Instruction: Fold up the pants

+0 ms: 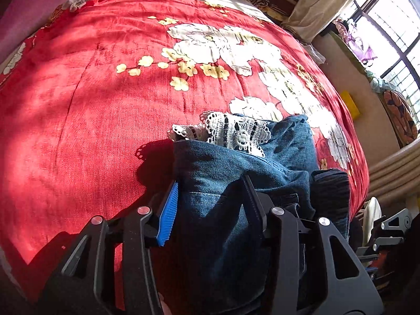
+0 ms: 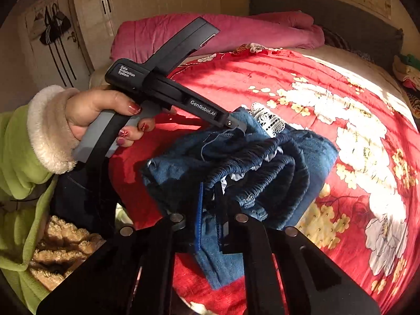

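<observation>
Dark blue denim pants (image 1: 236, 173) with a white lace hem (image 1: 236, 131) lie bunched on the red floral blanket (image 1: 92, 92). My left gripper (image 1: 210, 202) has its blue-padded fingers closed around a thick fold of the denim. In the right wrist view the pants (image 2: 262, 162) show their ribbed elastic waistband, and my right gripper (image 2: 210, 204) is shut on the waistband edge. The left gripper's body (image 2: 170, 89), held by a hand, reaches in from the left and its tip grips the far denim edge.
A pink quilt (image 2: 223, 34) lies at the head of the bed, with wardrobes behind it. A window (image 1: 388, 26) and a curtain stand to the right. The bed's right edge drops to a yellow object (image 1: 350, 103).
</observation>
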{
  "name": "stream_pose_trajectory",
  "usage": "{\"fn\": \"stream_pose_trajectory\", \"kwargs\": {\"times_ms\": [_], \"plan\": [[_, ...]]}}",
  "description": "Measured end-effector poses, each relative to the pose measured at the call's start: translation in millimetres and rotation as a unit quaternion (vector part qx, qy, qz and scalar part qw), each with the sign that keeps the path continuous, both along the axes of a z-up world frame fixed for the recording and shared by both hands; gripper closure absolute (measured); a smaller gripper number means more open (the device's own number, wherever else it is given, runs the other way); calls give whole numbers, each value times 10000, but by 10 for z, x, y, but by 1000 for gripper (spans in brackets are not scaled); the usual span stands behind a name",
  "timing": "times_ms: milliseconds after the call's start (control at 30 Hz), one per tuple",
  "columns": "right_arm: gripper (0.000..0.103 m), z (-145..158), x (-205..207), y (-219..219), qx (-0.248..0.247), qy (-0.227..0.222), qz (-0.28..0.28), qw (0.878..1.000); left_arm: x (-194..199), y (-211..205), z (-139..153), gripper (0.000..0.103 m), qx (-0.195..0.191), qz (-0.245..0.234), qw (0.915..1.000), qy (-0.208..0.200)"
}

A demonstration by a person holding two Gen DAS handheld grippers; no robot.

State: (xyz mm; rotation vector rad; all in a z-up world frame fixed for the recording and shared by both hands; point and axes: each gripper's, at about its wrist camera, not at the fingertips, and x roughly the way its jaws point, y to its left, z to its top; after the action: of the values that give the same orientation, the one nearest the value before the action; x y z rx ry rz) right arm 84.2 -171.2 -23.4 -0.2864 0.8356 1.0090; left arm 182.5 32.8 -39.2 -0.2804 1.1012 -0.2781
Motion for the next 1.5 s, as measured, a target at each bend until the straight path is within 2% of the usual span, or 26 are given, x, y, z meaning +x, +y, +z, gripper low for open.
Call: {"fn": "stream_pose_trajectory", "kwargs": {"times_ms": [100,200,300,367,433,533,567,600,667,767,900,933,967,1000,1067,1200,1400,1500], "plan": [[97,-88,-5,-222,-25,82,-214,9997,32,-8,19,65,-33,-82,9999,-67],[97,-296,76,-267,25,471,-431,9980,85,-58,7,65,43,-133,9999,-76],[97,-488,39,-147,-229,318,-400,9984,108,-85,1,65,90,-134,9998,-79],[96,-433,5,-161,-123,399,-491,9979,113,-77,7,64,35,-147,9999,-72],[92,-230,-66,-239,98,276,-556,9980,109,-62,21,64,5,-187,9998,-77],[69,153,-301,-248,428,-243,-367,9981,112,-32,43,64,-46,-230,9997,-67],[56,244,-388,-187,494,-378,-197,9979,117,-24,45,64,-74,-238,9997,-55],[52,308,-474,-95,501,-512,12,9974,124,-26,47,64,-73,-247,9997,-57],[52,346,-618,163,358,-769,471,9953,122,-37,47,64,-43,-265,9996,-66],[53,185,-687,593,-152,-1055,1045,9888,116,-41,33,64,-44,-259,9996,-73],[56,-96,-567,963,-865,-1304,1232,9800,119,-32,23,63,-73,-277,9996,-72],[58,-150,-534,1017,-985,-1336,1242,9783,119,-29,20,63,-77,-289,9995,-75],[68,-189,-508,1058,-1057,-1368,1242,9771,124,-31,17,63,-79,-290,9995,-72],[81,-216,-495,1091,-1108,-1331,1255,9769,131,-25,8,63,-81,-287,9995,-58],[92,-246,-487,1083,-1004,-1049,1364,9800,149,-30,-4,63,-69,-300,9995,-47],[96,-213,-616,910,-893,-842,1565,9800,176,-26,-18,62,-103,-320,9994,-37],[97,-510,-620,819,-1025,-587,1428,9827,197,-27,-39,59,-175,-298,9994,-36],[97,-520,-607,806,-871,-429,1286,9869,198,-36,-35,59,-161,-295,9994,-28]]}}
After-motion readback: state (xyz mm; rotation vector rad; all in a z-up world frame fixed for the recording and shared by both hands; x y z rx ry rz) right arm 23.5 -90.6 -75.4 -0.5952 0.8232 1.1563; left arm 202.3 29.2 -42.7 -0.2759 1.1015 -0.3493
